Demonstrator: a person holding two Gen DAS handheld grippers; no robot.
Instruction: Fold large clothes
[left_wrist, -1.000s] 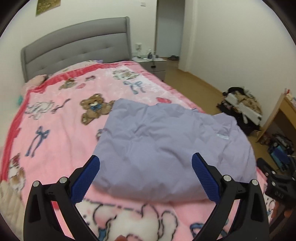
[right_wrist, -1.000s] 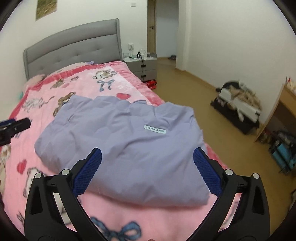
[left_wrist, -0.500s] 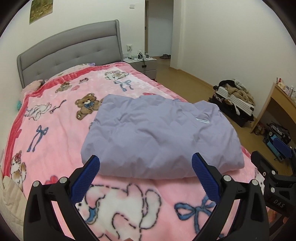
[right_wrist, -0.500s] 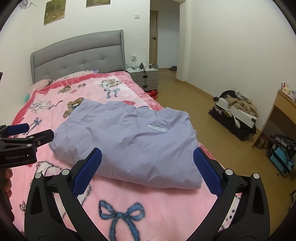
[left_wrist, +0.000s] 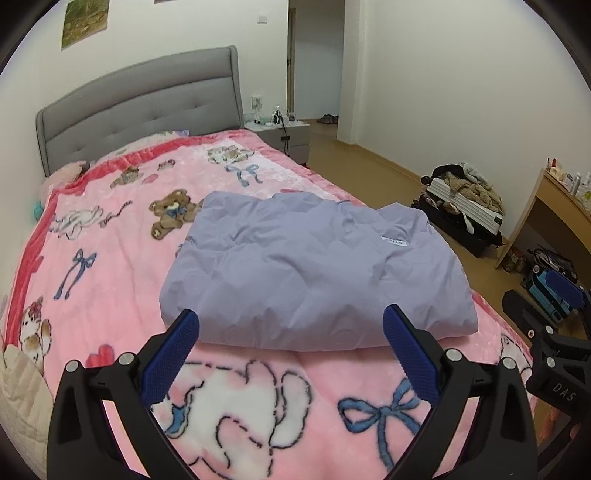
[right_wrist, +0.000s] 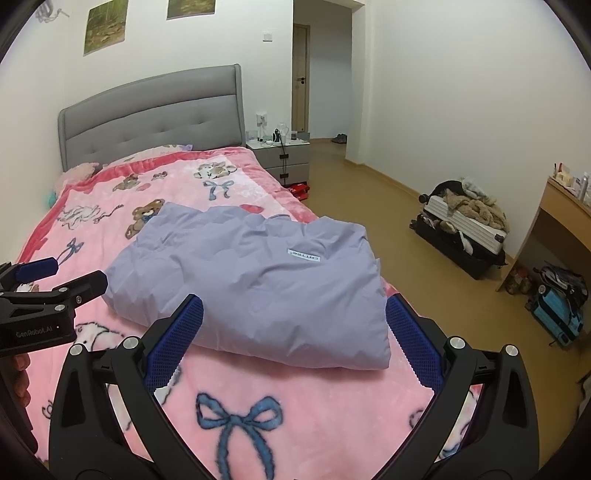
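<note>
Lilac folded jacket (left_wrist: 314, 273) on blanket (left_wrist: 110, 266)

A bed with a grey padded headboard (right_wrist: 155, 110) carries a pink blanket (left_wrist: 110, 266) printed with teddy bears, white animals and blue bows, spread flat across it. Directly on the blanket, just ahead of both tongs, lies a folded lavender garment (left_wrist: 314, 269), puffy and creased, a small white label on its top toward the right. Printed bows show on the blanket beneath the tongs.
</note>
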